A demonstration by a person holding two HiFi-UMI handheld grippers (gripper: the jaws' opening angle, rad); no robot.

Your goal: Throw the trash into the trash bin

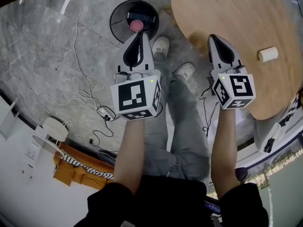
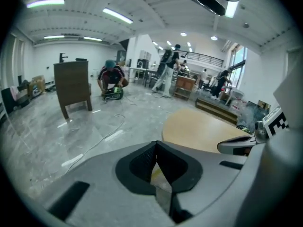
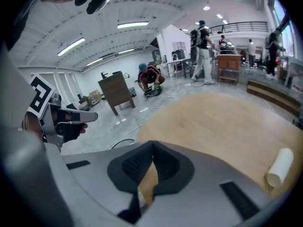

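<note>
The grey marble-look floor (image 1: 57,56) is glossy and veined, and thin white cables (image 1: 83,86) loop loosely across it. On the right stands a round table (image 1: 227,13) with a smooth, pale wood top. The trash bin (image 1: 118,18), round and black, sits on the floor to the left of the table and just beyond the person's shoes; inside it lies a small, rounded pink lump (image 1: 136,25). Two smooth grey plastic grippers reach forward side by side, each carrying a cube of black-and-white square markers. The left claw (image 1: 140,36) is clenched over the near edge of the bin, its ribbed black pads (image 2: 142,162) meeting at the tips with nothing between them. The right claw (image 1: 211,37) is clenched too, pads tip to tip and empty, over the table's near left edge. A short white paper roll (image 1: 268,54), a plain cylinder, lies on its side on the table, well to the right of the right claw.
</note>
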